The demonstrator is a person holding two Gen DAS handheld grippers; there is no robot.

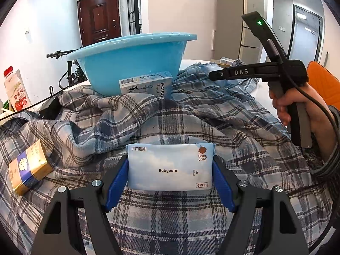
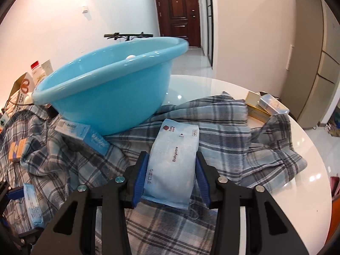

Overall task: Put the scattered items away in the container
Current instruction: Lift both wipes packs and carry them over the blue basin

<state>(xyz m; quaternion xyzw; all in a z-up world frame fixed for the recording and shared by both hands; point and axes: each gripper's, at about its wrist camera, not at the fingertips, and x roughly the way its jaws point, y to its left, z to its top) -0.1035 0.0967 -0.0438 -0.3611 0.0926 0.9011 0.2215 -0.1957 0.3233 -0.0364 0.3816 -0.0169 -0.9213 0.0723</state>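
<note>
Left wrist view: the left gripper (image 1: 170,170) pinches a wipes pack (image 1: 170,166) low centre, jaws pressed on its ends; the blue basin (image 1: 136,63) sits above on plaid cloth (image 1: 191,123). Right wrist view: the right gripper (image 2: 172,172) clamps a second wipes pack (image 2: 174,161) at centre; the basin stands upper left.

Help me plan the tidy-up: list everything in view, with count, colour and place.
basin: 1, light blue, on the shirt, far side
plaid shirt: 1, grey-blue, spread over the table
table: 1, white, round
Babycare wipes pack: 1, pale blue, in the left grip
second Babycare wipes pack: 1, pale blue, in the right grip
RAISON box: 1, pale blue, against the basin
gold box: 1, gold and blue, on the shirt, left
carton: 1, white and red, far left
small boxes: 2, yellowish and silvery, right of the shirt
left hand-held gripper: black, blue pads, gripping
right hand-held gripper: same, gripping
</note>
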